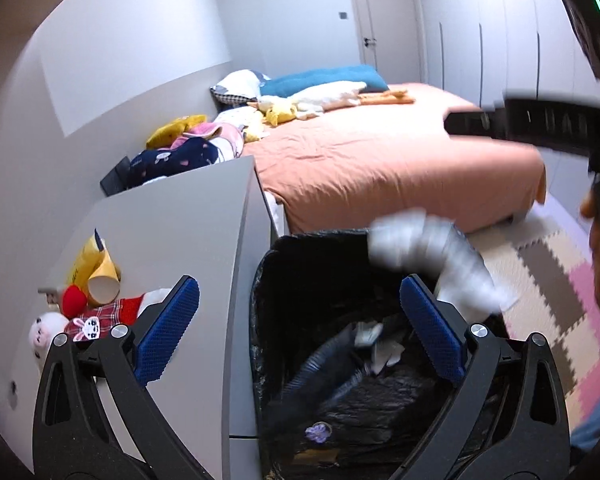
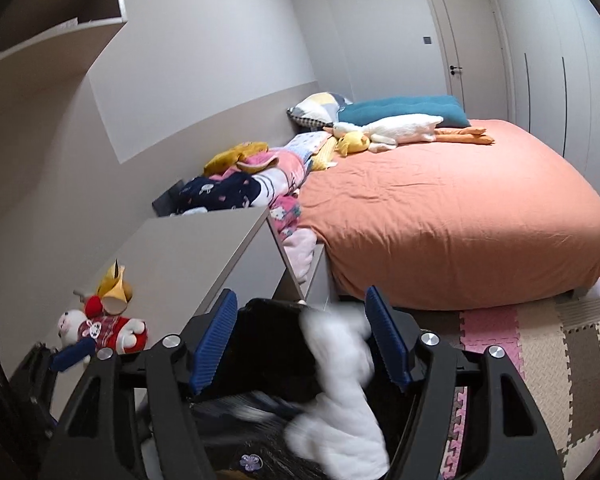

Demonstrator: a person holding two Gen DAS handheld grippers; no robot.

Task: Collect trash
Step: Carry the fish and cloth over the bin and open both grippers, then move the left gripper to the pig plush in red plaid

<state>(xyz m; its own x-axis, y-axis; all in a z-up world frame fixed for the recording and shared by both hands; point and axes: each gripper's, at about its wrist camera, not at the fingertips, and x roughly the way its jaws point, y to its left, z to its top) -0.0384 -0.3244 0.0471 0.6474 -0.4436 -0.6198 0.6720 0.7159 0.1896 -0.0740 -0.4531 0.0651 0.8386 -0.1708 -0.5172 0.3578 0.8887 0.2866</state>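
Both grippers hang over the black-lined trash bin [image 1: 324, 248], jaws spread and pinching nothing. The left gripper [image 1: 300, 320] frames the bin's open mouth; between the right gripper's [image 2: 300, 340] blue pads [image 2: 214, 344] a blurred white wad of paper [image 2: 340, 380] drops free — untouched. One grey desk [image 1: 188, 216] edges the bin's left; one orange bed [image 2: 460, 208] lies beyond. No writing is legible.
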